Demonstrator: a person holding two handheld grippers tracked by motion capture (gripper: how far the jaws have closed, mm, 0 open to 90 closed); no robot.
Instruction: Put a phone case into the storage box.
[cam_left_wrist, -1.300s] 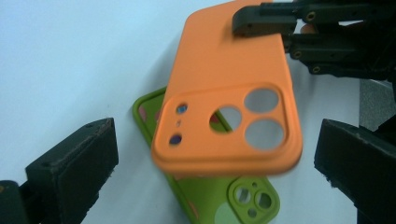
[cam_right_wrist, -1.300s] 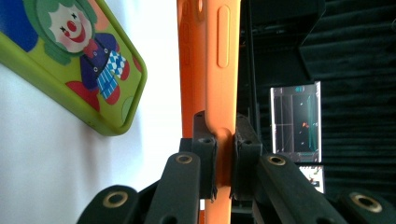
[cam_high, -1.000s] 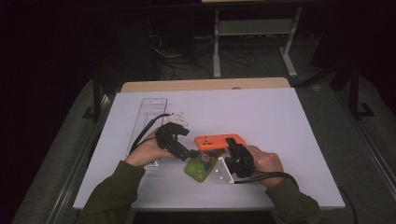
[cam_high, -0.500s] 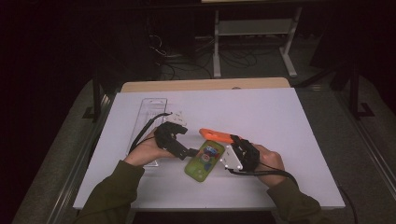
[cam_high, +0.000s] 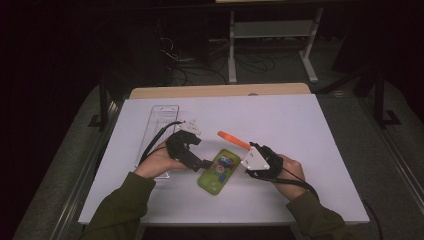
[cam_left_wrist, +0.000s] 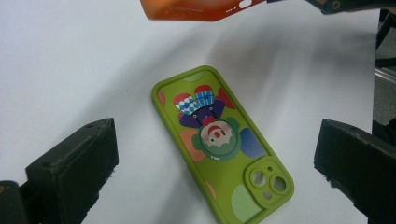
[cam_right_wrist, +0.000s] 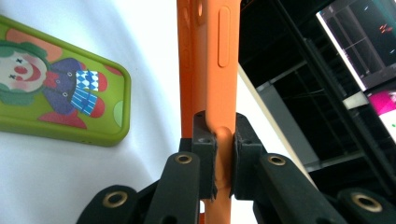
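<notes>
The orange phone case (cam_right_wrist: 208, 70) is pinched by its edge in the right hand-held gripper (cam_right_wrist: 224, 154) and held clear of the desk (cam_high: 310, 130). The green clown phone case (cam_left_wrist: 222, 147) lies flat between the left hand-held gripper's (cam_left_wrist: 219, 163) spread jaws, ungrasped; its pickup is judged outstanding.

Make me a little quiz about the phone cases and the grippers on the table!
1. True or false: the right gripper is shut on the orange case.
2. What lies on the table between the left gripper's open jaws?
3. Which face of the green case points up? A) the clown side B) the hollow inside

Key
1. True.
2. The green case, untouched by the jaws.
3. A.
</notes>
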